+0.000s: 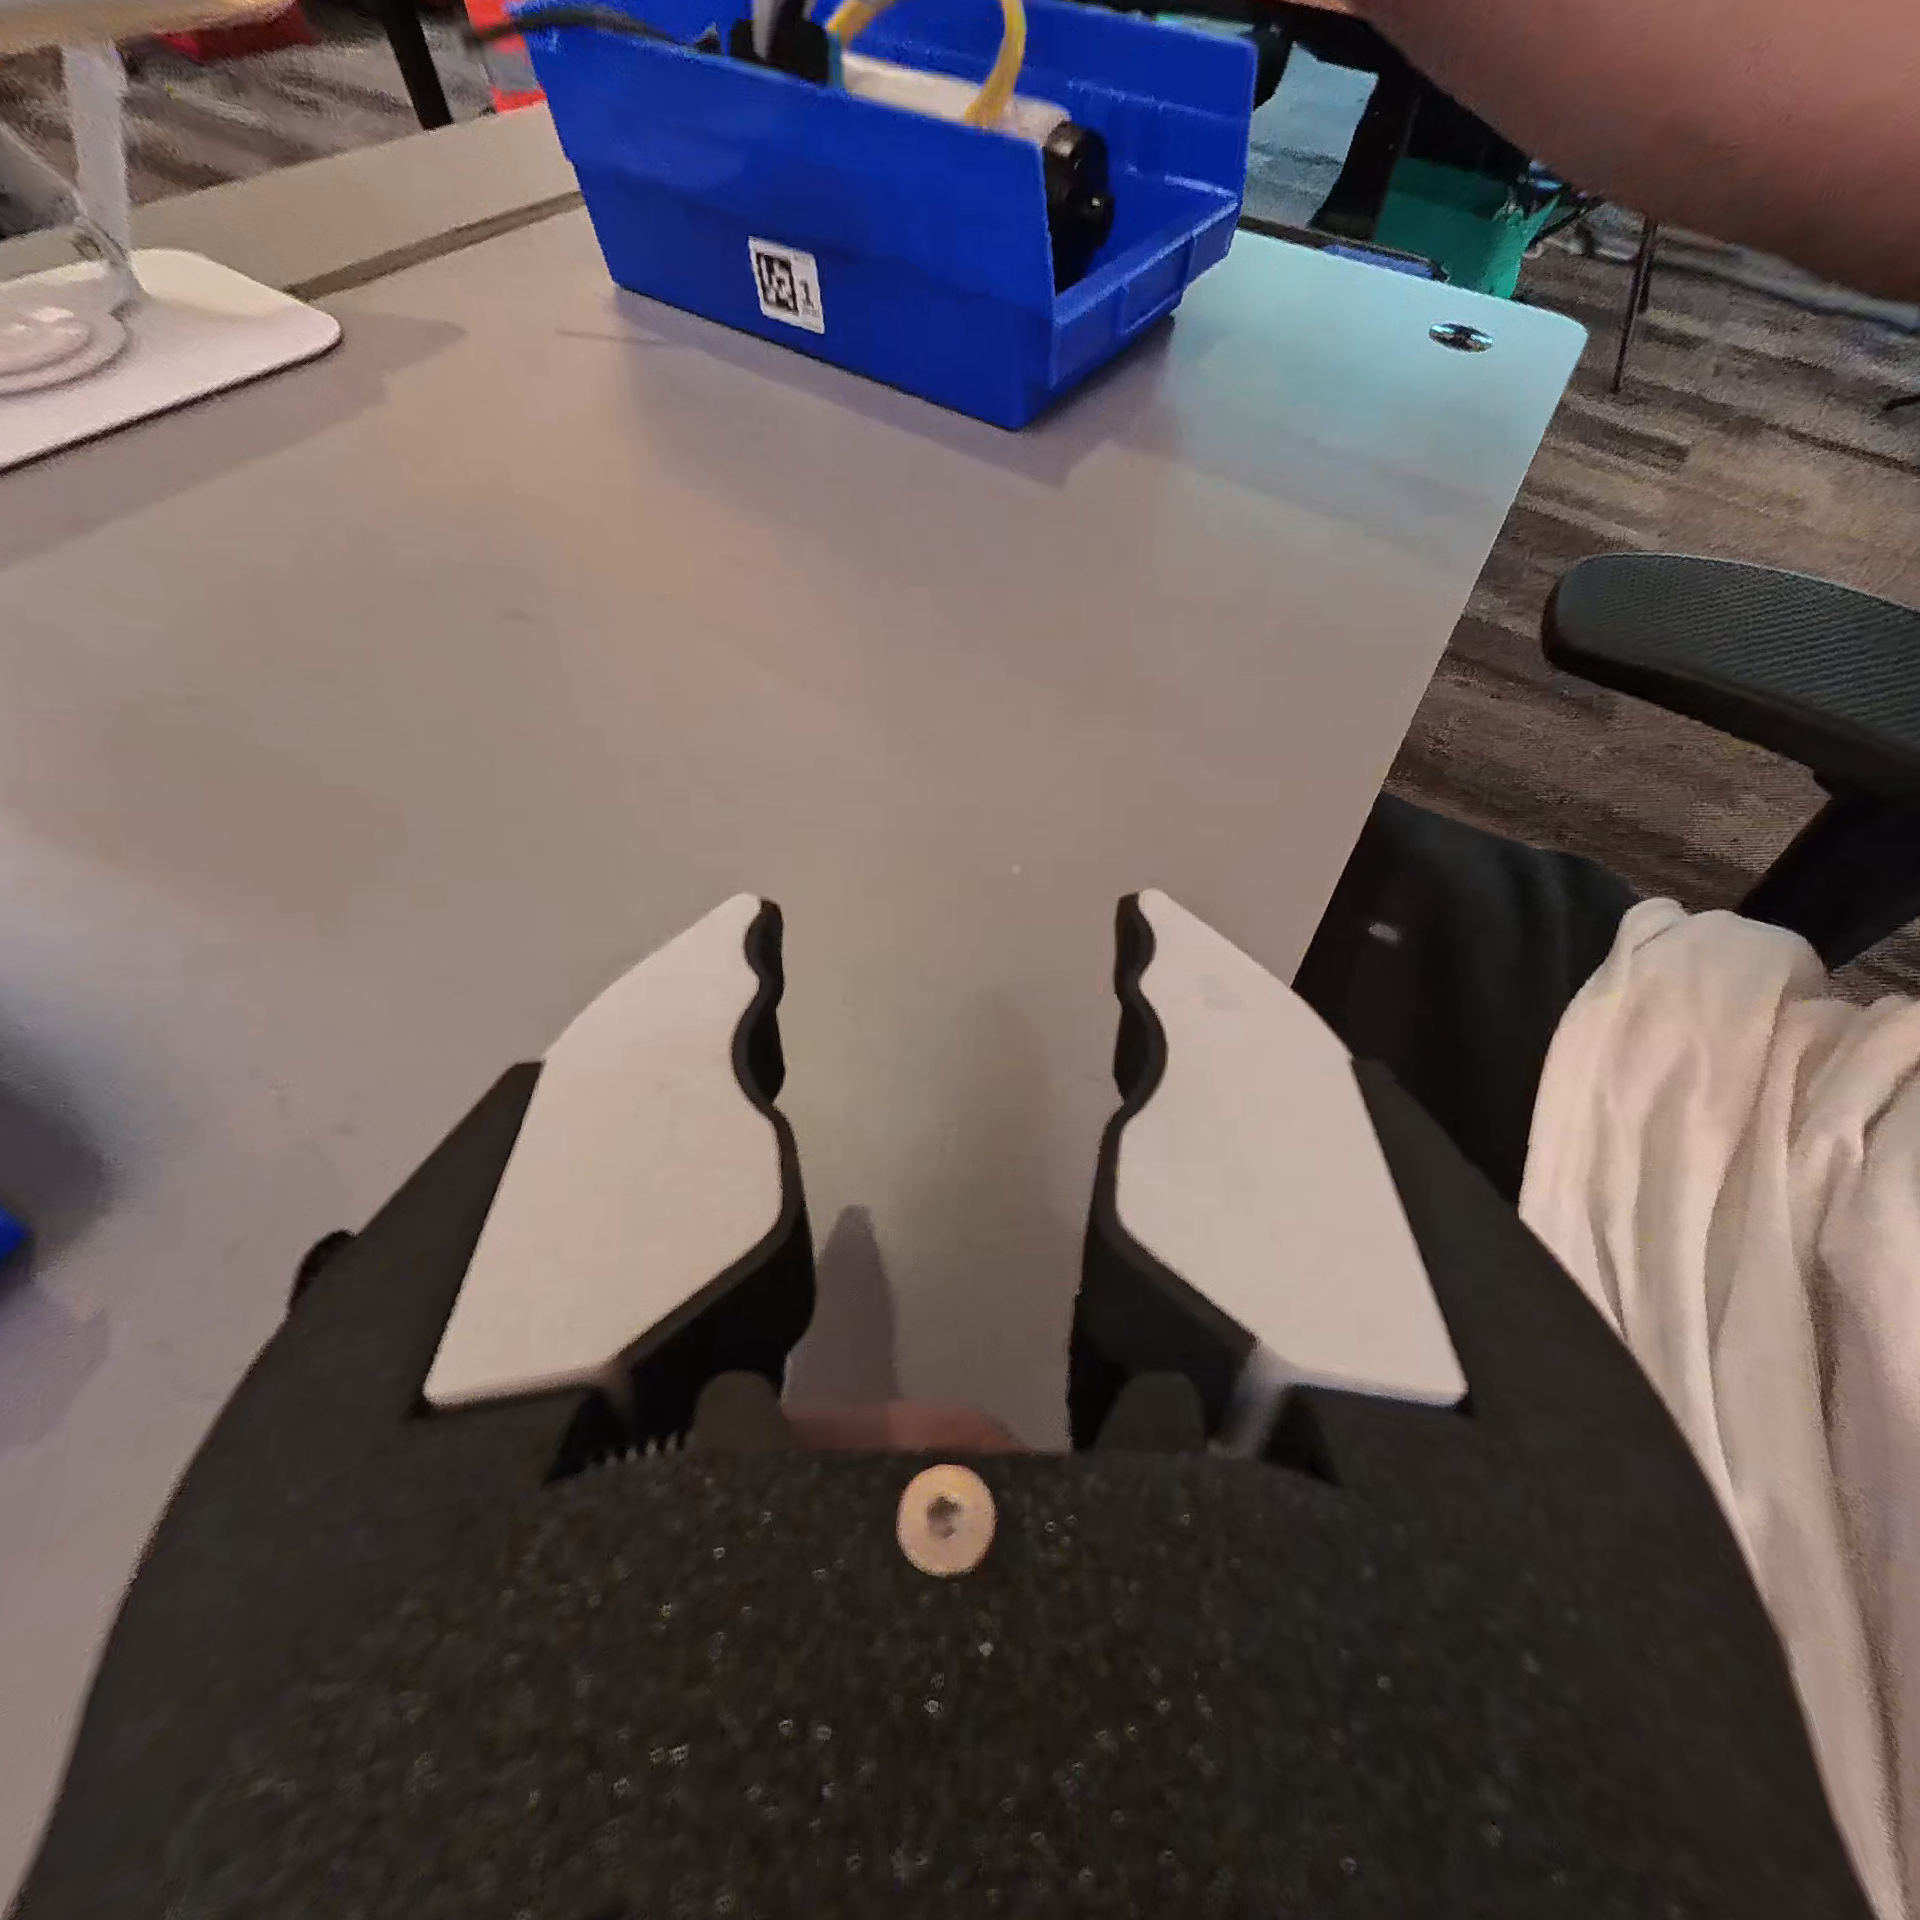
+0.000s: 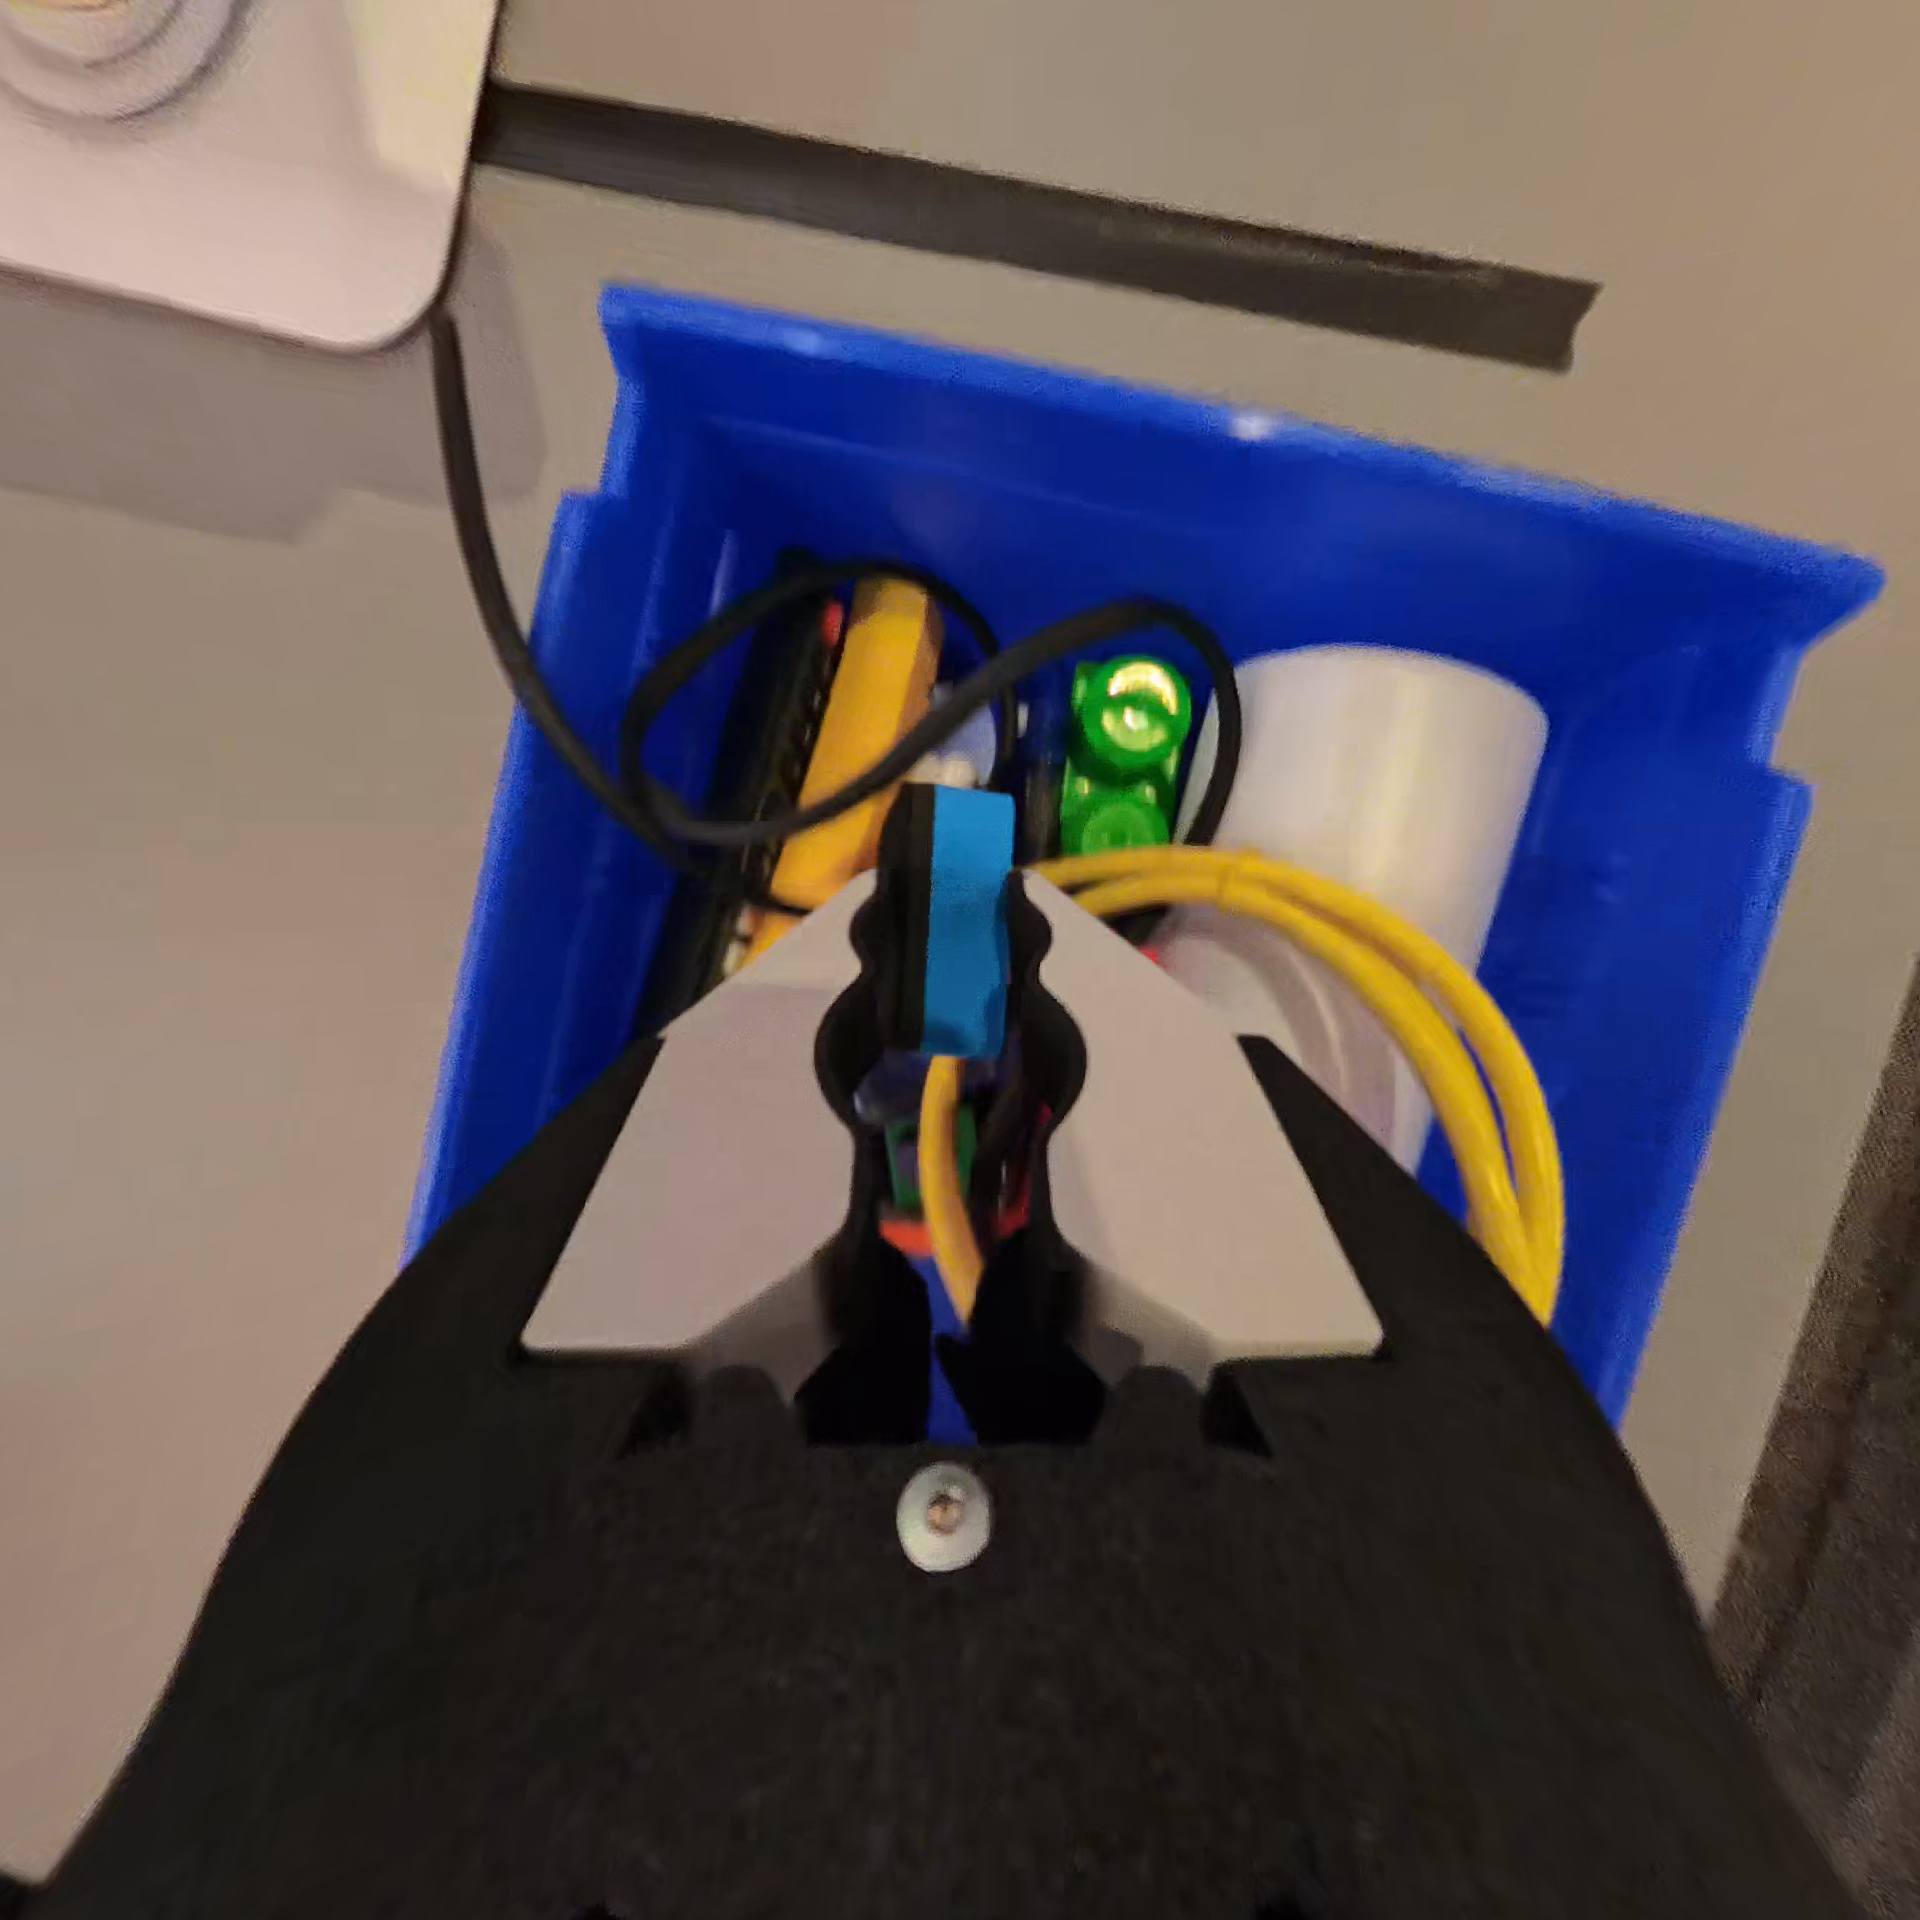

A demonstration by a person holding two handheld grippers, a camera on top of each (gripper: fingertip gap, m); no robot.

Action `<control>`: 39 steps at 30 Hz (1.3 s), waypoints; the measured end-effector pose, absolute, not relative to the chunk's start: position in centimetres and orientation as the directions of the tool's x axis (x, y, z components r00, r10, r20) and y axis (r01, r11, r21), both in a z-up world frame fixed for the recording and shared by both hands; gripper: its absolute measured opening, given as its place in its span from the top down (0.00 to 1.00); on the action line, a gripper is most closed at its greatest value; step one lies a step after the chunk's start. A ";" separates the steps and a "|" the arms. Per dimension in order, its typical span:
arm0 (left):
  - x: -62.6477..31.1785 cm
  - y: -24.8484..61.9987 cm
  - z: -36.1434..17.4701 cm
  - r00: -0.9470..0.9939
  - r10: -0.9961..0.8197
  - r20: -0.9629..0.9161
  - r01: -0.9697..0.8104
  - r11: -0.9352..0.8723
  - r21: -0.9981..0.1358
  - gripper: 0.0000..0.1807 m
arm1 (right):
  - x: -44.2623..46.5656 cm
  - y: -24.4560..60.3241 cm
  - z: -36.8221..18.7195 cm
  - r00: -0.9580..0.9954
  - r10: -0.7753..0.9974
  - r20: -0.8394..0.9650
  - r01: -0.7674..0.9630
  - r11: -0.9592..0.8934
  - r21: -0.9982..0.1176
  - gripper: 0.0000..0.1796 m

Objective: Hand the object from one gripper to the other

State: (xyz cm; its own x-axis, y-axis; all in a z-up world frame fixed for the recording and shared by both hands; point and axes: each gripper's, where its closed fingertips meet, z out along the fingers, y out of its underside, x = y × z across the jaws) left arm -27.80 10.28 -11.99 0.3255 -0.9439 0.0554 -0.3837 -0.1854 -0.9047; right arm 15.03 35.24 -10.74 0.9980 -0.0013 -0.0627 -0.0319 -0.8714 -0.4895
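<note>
Overhead, right hand-held gripper (image 2: 948,914) pinches blue block (image 2: 966,914) above bin (image 2: 1351,499).

The left wrist camera is sitting low over the grey counter (image 1: 727,644), looking forward along its own tool (image 1: 948,935) across the bare surface toward the blue bin (image 1: 914,239) at the far edge, with a chair armrest (image 1: 1756,665) showing at the right. The right wrist camera is hovering close above that same bin (image 2: 1621,582), looking steeply down into it past its tool (image 2: 954,894). Both views are sharing the bin, the counter and the white stand base (image 1: 156,332) (image 2: 229,187) at the left.
</note>
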 end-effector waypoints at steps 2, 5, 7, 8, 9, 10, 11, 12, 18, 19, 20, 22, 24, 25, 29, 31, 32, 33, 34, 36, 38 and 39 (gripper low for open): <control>-28.0 11.0 -12.7 0.349 -0.934 0.082 -0.392 -0.225 -0.892 0.65 | 15.3 36.7 -11.0 0.997 -0.017 -0.081 -0.056 -0.863 -0.502 0.88; -28.7 12.1 -13.1 0.389 -0.912 0.126 -0.393 -0.289 -0.873 0.64 | 15.7 37.1 -11.5 0.998 0.011 -0.062 -0.022 -0.865 -0.501 0.87; -29.3 12.2 -12.8 0.359 -0.922 0.141 -0.420 -0.295 -0.858 0.64 | 15.7 36.6 -11.1 0.996 0.056 -0.063 0.017 -0.868 -0.497 0.86; -29.8 12.4 -12.5 0.348 -0.927 0.138 -0.439 -0.291 -0.850 0.66 | 15.2 36.3 -10.6 0.990 0.118 -0.076 0.064 -0.861 -0.505 0.83; -30.4 12.7 -11.9 0.339 -0.931 0.136 -0.448 -0.287 -0.846 0.65 | 14.7 35.6 -9.9 0.979 0.188 -0.079 0.120 -0.847 -0.519 0.80; -31.0 13.1 -11.0 0.330 -0.934 0.139 -0.448 -0.284 -0.848 0.64 | 14.9 34.9 -9.0 0.975 0.219 -0.041 0.163 -0.825 -0.540 0.79; -31.8 13.5 -10.0 0.323 -0.936 0.140 -0.443 -0.280 -0.852 0.64 | 15.8 34.1 -7.7 0.976 0.214 0.026 0.190 -0.800 -0.569 0.77; -32.9 14.4 -8.9 0.332 -0.934 0.130 -0.440 -0.276 -0.855 0.66 | 16.2 33.1 -6.2 0.975 0.210 0.076 0.213 -0.769 -0.603 0.76; -42.5 25.7 -6.9 0.467 -0.865 -0.184 -0.730 -0.259 -0.633 0.67 | 4.2 23.7 0.5 0.862 0.471 -0.187 0.121 -0.550 -0.826 0.76; -43.6 27.8 -6.8 0.416 -0.869 -0.267 -0.808 -0.219 -0.546 0.67 | 0.8 22.0 0.4 0.795 0.554 -0.249 0.110 -0.535 -0.838 0.76; -44.5 29.9 -6.9 0.333 -0.879 -0.342 -0.882 -0.162 -0.442 0.67 | -2.5 20.2 -0.2 0.716 0.628 -0.307 0.111 -0.536 -0.837 0.76; -46.1 34.4 -7.5 0.134 -0.877 -0.462 -0.977 -0.040 -0.207 0.66 | -9.1 16.7 -2.1 0.529 0.728 -0.437 0.103 -0.566 -0.818 0.78; -46.9 38.4 -9.2 -0.006 -0.884 -0.467 -0.999 0.027 -0.037 0.62 | -15.5 12.9 -3.8 0.251 0.750 -0.612 0.044 -0.641 -0.766 0.80; -47.2 39.8 -10.5 -0.041 -0.903 -0.428 -0.999 0.040 0.013 0.64 | -18.2 10.8 -4.3 0.068 0.704 -0.707 0.008 -0.709 -0.705 0.81; -50.1 43.2 -16.0 -0.041 -0.975 -0.220 -0.980 -0.003 0.197 0.58 | -22.7 4.5 -5.4 -0.360 0.369 -0.857 0.121 -0.892 -0.435 0.81; -50.7 44.3 -17.1 -0.028 -0.983 -0.181 -0.971 -0.016 0.239 0.57 | -23.1 3.2 -6.6 -0.309 0.470 -0.827 0.143 -0.837 -0.529 0.84; -50.6 44.4 -17.3 -0.029 -0.986 -0.162 -0.972 -0.010 0.233 0.58 | -23.2 3.2 -7.2 -0.273 0.514 -0.813 0.147 -0.813 -0.563 0.84; -50.3 44.6 -17.4 -0.032 -0.988 -0.153 -0.975 -0.003 0.223 0.58 | -23.2 3.2 -7.4 -0.265 0.530 -0.806 0.151 -0.802 -0.578 0.84; -50.2 44.9 -17.5 -0.038 -0.987 -0.156 -0.975 0.002 0.222 0.58 | -23.2 3.4 -7.5 -0.270 0.525 -0.807 0.150 -0.805 -0.574 0.83; -50.1 45.3 -17.6 -0.051 -0.987 -0.155 -0.971 0.013 0.238 0.59 | -23.0 4.0 -7.3 -0.295 0.496 -0.816 0.133 -0.825 -0.549 0.83; -49.8 45.2 -18.1 -0.054 -0.989 -0.135 -0.970 0.020 0.241 0.61 | -22.9 4.6 -7.9 -0.293 0.474 -0.830 0.141 -0.837 -0.528 0.83; -49.8 45.1 -18.3 -0.056 -0.991 -0.126 -0.969 0.023 0.247 0.62 | -22.9 4.8 -8.4 -0.287 0.463 -0.838 0.151 -0.842 -0.517 0.83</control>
State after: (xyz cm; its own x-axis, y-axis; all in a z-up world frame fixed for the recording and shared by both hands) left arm -49.80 45.05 -18.32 -0.0556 -0.9905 -0.1256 -0.9687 0.0231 0.2471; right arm -22.86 4.76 -8.39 -0.2870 0.4633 -0.8385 0.1513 -0.8424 -0.5172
